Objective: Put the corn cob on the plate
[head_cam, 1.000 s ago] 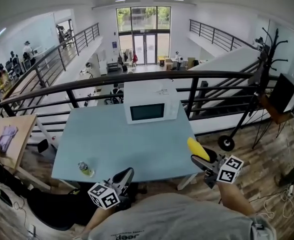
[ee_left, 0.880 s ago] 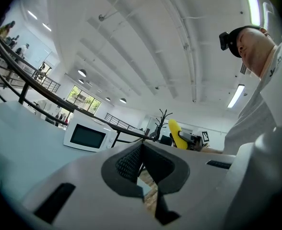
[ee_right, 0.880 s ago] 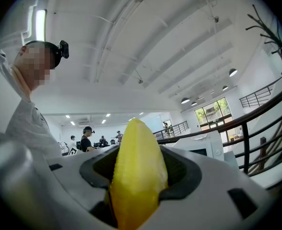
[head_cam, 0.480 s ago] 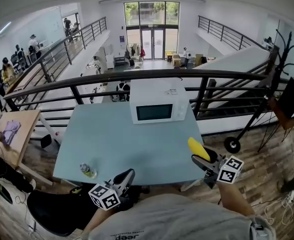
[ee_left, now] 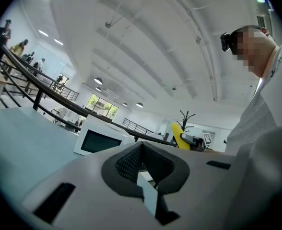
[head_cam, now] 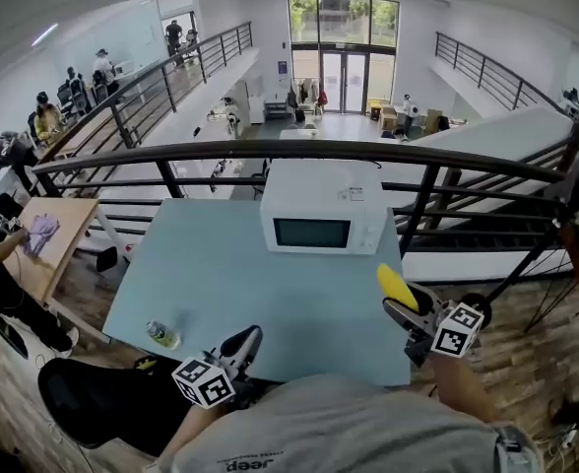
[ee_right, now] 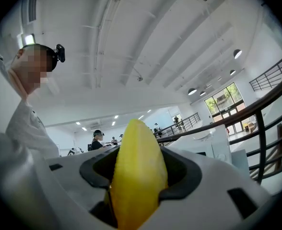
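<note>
While your right gripper (head_cam: 406, 310) clamps the corn cob (head_cam: 394, 287) by its lower part, with the yellow tip sticking up and forward past the jaws, hold that squeeze steady. I judge the cob could pivot in a loose grip. No plate shows in any view, so find it first. Ahead of the gripper lies only the pale table (head_cam: 221, 274), with the microwave (head_cam: 325, 220) ahead and to its left, and a small bottle (head_cam: 161, 335) far to its left. Your left gripper (head_cam: 246, 340) has its jaws pressed together on nothing, so leave it out of the way. Bring the cob low over the plate, lay it flat, then release.
</note>
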